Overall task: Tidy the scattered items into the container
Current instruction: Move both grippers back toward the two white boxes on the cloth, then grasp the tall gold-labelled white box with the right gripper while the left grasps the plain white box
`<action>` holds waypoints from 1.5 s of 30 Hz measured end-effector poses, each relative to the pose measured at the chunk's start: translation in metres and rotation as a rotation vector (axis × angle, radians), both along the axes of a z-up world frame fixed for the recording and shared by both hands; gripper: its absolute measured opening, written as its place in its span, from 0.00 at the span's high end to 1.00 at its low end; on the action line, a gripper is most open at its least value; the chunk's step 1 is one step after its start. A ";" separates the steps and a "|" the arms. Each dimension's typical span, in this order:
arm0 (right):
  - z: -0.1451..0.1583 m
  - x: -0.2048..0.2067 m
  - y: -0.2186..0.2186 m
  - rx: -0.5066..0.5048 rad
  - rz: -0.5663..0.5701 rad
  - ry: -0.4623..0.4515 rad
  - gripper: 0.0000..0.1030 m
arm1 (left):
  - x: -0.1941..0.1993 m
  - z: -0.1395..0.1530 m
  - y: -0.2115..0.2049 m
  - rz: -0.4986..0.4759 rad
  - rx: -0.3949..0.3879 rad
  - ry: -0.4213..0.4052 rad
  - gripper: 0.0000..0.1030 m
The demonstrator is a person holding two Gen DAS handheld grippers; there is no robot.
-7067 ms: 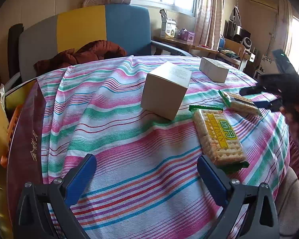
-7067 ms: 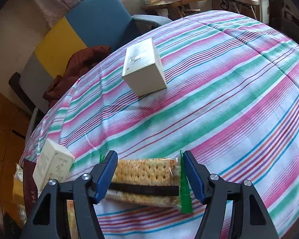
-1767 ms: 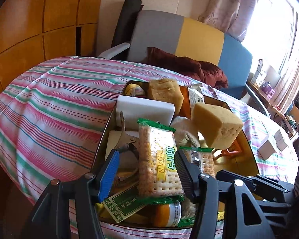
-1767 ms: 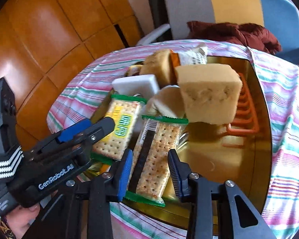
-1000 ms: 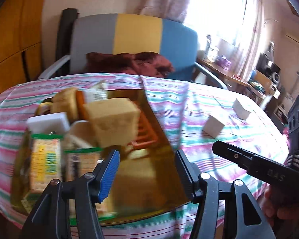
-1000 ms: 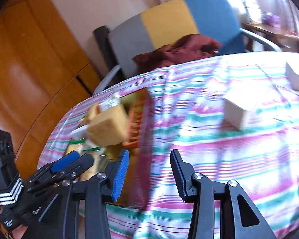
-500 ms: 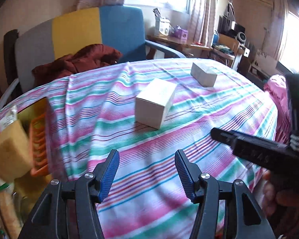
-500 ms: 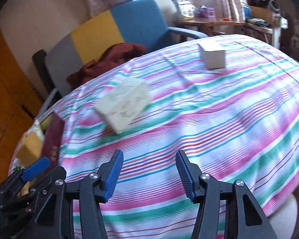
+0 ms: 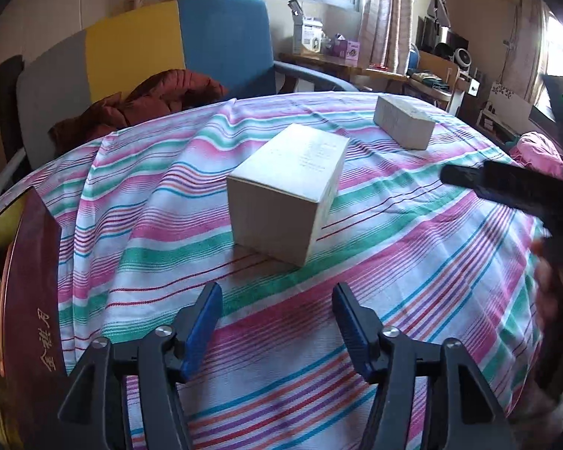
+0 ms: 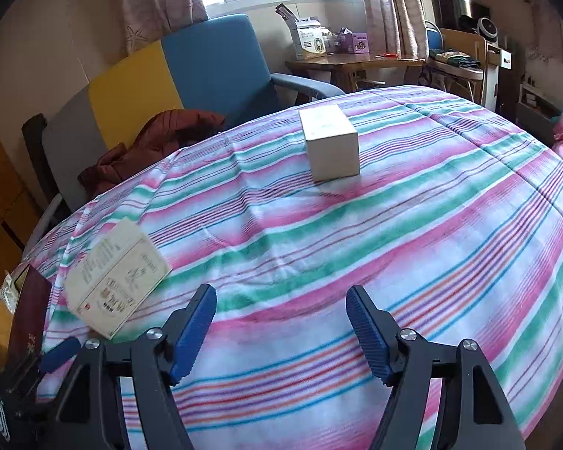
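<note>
Left wrist view: the left gripper (image 9: 276,305) is hovering over the striped cloth (image 9: 413,262), its blue-padded jaws spreading wider and holding nothing. A beige box (image 9: 287,193) is sitting on the cloth just beyond the jaws, centred between them and clear of both pads. A smaller box (image 9: 403,125) is lying farther off to the right, near the table's far edge. At the left edge, the dark red wall of the container (image 9: 33,300) is showing, well to the left of the jaws. The right gripper (image 9: 506,187) is reaching in from the right, a hand (image 9: 548,292) blurring beneath it; how wide it stands cannot be told from here.

Right wrist view: the right gripper (image 10: 281,313) is also opening over the cloth (image 10: 431,225), nothing between its pads. The small box (image 10: 332,148) is standing well beyond the jaws, roughly in line with the gap. The larger box (image 10: 112,275) is lying to the near left, just outside the left pad and apart from it. The container (image 10: 28,315) is peeking in at the far left edge, with the left gripper (image 10: 58,350) showing a blue fingertip below it.
</note>
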State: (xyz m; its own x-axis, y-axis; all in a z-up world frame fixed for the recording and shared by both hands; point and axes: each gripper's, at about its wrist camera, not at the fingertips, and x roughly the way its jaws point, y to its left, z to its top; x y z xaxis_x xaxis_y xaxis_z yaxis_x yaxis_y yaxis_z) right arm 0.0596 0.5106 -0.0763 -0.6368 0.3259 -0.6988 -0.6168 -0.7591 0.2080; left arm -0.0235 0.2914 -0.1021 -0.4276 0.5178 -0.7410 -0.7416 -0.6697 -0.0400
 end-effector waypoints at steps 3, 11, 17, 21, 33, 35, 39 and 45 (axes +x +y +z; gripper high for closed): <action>0.004 -0.022 0.031 0.014 -0.025 -0.020 0.28 | 0.001 -0.002 0.001 -0.018 0.013 -0.006 0.28; 0.015 -0.081 0.094 0.051 -0.051 -0.047 0.22 | -0.003 -0.004 -0.001 -0.055 0.085 -0.051 0.18; 0.010 -0.116 0.115 0.088 -0.050 -0.108 0.23 | -0.002 -0.006 0.001 -0.074 0.086 -0.050 0.12; -0.002 -0.128 0.117 0.101 -0.022 -0.167 0.49 | -0.003 -0.006 0.000 -0.082 0.101 -0.060 0.11; -0.008 -0.095 0.055 0.102 0.060 -0.117 0.49 | -0.004 -0.005 -0.001 -0.084 0.106 -0.063 0.10; -0.009 -0.085 0.038 0.092 0.068 -0.100 0.49 | -0.004 -0.005 -0.001 -0.084 0.105 -0.063 0.10; -0.010 -0.064 0.012 0.056 0.071 -0.059 0.49 | -0.004 -0.005 -0.001 -0.084 0.106 -0.063 0.10; -0.013 -0.042 -0.014 0.050 0.085 -0.033 0.48 | -0.002 -0.006 0.003 -0.081 0.076 -0.048 0.10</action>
State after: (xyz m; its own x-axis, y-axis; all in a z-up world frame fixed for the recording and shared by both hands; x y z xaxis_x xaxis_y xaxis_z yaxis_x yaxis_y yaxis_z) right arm 0.0172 0.4965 -0.0888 -0.6407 0.3067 -0.7039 -0.5557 -0.8178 0.1496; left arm -0.0255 0.2942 -0.1078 -0.3469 0.6043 -0.7173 -0.7890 -0.6015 -0.1252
